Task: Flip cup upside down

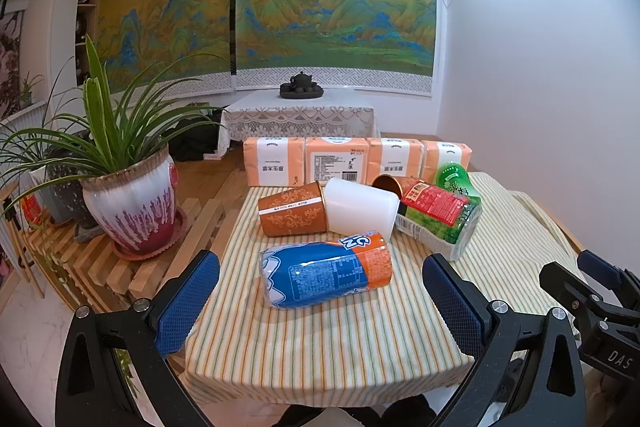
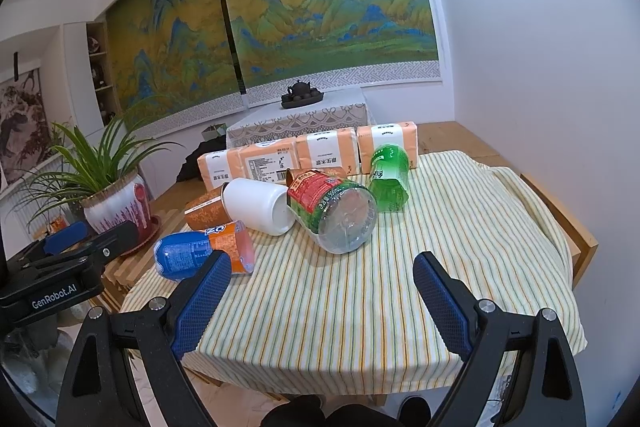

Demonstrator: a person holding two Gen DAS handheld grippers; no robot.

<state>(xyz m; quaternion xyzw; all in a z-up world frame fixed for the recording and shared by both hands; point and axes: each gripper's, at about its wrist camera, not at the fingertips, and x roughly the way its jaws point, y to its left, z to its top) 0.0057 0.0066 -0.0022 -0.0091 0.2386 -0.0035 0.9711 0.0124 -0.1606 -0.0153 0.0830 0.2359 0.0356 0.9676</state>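
A white plastic cup (image 1: 360, 207) lies on its side on the striped tablecloth (image 1: 328, 339), mouth toward the left, between an orange patterned paper cup (image 1: 290, 213) and a large bottle with a red and green label (image 1: 438, 217). It also shows in the right wrist view (image 2: 258, 205). A second orange cup (image 1: 390, 183) lies behind. My left gripper (image 1: 320, 301) is open and empty, short of a blue and orange bottle (image 1: 324, 273). My right gripper (image 2: 322, 301) is open and empty over the cloth (image 2: 360, 299).
A small green bottle (image 2: 389, 177) lies at the back right. Several orange tissue packs (image 1: 340, 161) line the far edge. A potted plant (image 1: 132, 203) stands on a slatted bench at the left. The table edge is at the right (image 2: 576, 231).
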